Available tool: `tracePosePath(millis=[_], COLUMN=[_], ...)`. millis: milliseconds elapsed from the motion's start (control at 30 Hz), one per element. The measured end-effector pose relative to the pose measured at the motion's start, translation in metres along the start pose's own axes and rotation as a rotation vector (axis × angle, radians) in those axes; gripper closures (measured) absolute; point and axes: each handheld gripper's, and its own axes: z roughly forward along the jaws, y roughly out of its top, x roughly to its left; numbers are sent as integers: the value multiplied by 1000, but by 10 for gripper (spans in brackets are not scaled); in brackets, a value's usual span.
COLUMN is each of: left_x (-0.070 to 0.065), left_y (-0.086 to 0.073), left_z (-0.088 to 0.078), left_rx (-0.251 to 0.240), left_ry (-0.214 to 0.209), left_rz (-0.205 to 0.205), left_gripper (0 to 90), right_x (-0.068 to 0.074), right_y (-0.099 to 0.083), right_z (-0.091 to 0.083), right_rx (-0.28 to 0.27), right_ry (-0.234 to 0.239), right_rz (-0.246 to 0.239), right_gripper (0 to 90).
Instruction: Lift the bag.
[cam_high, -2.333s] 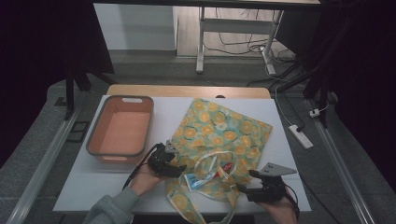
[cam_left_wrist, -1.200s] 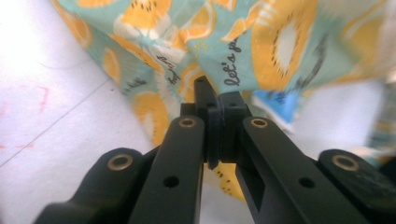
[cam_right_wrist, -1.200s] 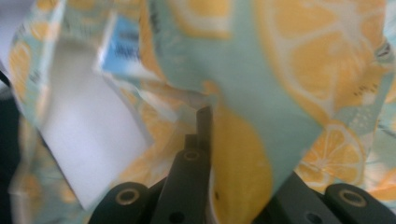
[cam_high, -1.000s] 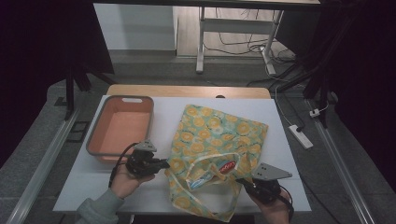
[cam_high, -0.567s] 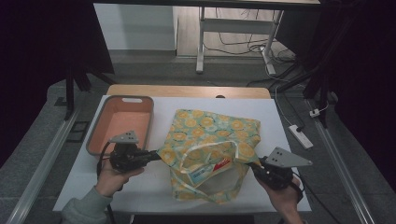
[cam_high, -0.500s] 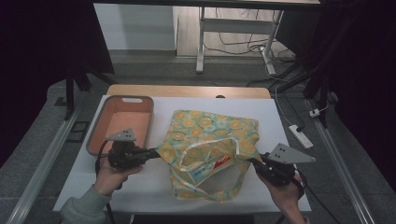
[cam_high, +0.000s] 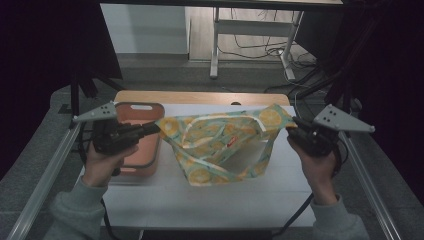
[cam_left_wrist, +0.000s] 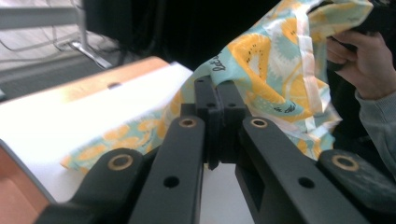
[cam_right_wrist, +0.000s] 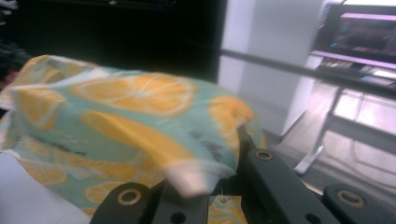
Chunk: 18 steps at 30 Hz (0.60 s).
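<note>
L gripper (cam_high: 152, 129) jaws clamped on left top edge of orange-print cloth bag (cam_high: 220, 145); R gripper (cam_high: 294, 131) jaws clamped on its right top edge. Bag hangs stretched betw. both, mouth open, lower end touching the white table (cam_high: 225, 200). Orange tray (cam_high: 145, 155) sits just beside bag, under L gripper. Hands grip both tools from below.

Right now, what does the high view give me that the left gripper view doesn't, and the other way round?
High view: the orange bin left of the bag, the right gripper at the bag's far corner, and the bag's mouth sagging open between the hands. Left gripper view: its fingers pressed shut on the bag's edge, close up. Both: the orange-print bag lifted off the white table.
</note>
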Motion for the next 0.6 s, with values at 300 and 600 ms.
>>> tracePosePath(millis=[300,600], left_x=[31,54], left_y=[-5,-49], left_z=[40,94], left_rx=[84,280], left_ry=[64,125], left_rz=[-41,-69], left_gripper=[891,889], right_x=[-38,-56], right_y=[-10,-99], right_z=[43,93], right_rx=[95,319], right_ry=[-72,-44], right_rz=[48,157], right_gripper=[900,900])
